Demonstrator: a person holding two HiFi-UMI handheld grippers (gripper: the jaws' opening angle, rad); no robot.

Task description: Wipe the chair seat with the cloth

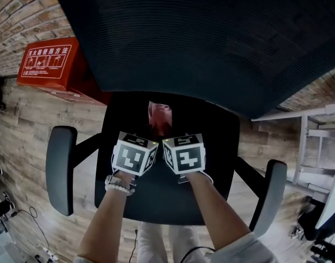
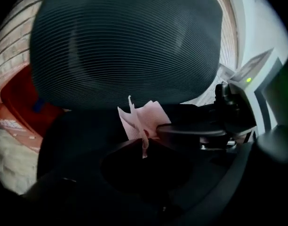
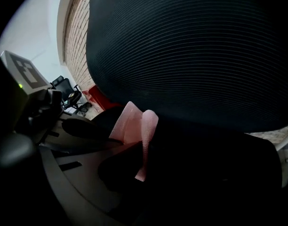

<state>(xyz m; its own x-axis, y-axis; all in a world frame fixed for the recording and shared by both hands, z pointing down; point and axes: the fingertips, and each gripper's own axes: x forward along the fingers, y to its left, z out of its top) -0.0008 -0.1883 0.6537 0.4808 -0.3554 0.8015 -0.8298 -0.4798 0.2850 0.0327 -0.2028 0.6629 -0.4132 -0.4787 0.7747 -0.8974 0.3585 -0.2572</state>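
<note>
Head view: a black padded office chair seat (image 1: 156, 201) fills the centre, with its black ribbed mesh backrest (image 1: 211, 37) at 12 o'clock and grey-black armrests at 9 o'clock (image 1: 61, 169) and 3 o'clock (image 1: 269, 193). The left gripper (image 1: 139, 147) and right gripper (image 1: 181, 149) sit side by side over the middle of the seat, marker cubes almost touching. The pink textured cloth (image 1: 159, 116) lies bunched just beyond their tips at 12 o'clock, near the rear of the seat below the backrest. In the left gripper view the jaws are clenched on a fold of the cloth (image 2: 144, 124), and in the right gripper view the jaws likewise pinch a strip of it (image 3: 134, 126), so both tools share one grasp. Whether the cloth presses flat on the seat cannot be told. There is no visible dirt, damp trail or streak, so wiped and unwiped areas cannot be separated. Judgement: wiping is under way with the cloth at the rear centre. The front edge and both flanks by the armrests probably remain to be covered. A red box with white print (image 1: 47, 62) stands at 10 o'clock on the wooden plank floor (image 1: 25, 125).
</note>
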